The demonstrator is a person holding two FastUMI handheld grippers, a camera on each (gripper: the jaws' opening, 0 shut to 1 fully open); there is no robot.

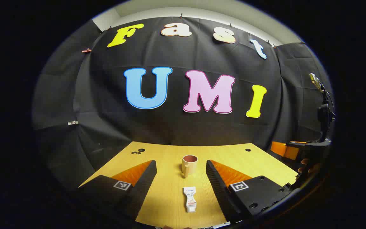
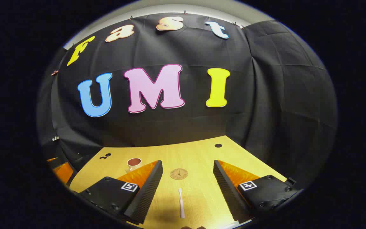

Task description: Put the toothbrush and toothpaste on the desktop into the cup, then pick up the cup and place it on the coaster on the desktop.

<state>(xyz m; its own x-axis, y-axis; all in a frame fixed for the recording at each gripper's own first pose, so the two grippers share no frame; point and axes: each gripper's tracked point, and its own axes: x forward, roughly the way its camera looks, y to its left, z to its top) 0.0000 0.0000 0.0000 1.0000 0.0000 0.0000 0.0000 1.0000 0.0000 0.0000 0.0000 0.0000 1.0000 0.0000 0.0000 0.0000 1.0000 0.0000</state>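
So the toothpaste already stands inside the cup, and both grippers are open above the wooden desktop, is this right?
Not quite. In the left gripper view the toothpaste lies flat on the desktop, in front of the cup and apart from it. The rest holds: the left gripper and the right gripper are both open above the desktop.

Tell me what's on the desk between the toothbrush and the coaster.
Nothing: in the right gripper view, bare desktop runs from the toothbrush head to the coaster; the cup stands off to the left.
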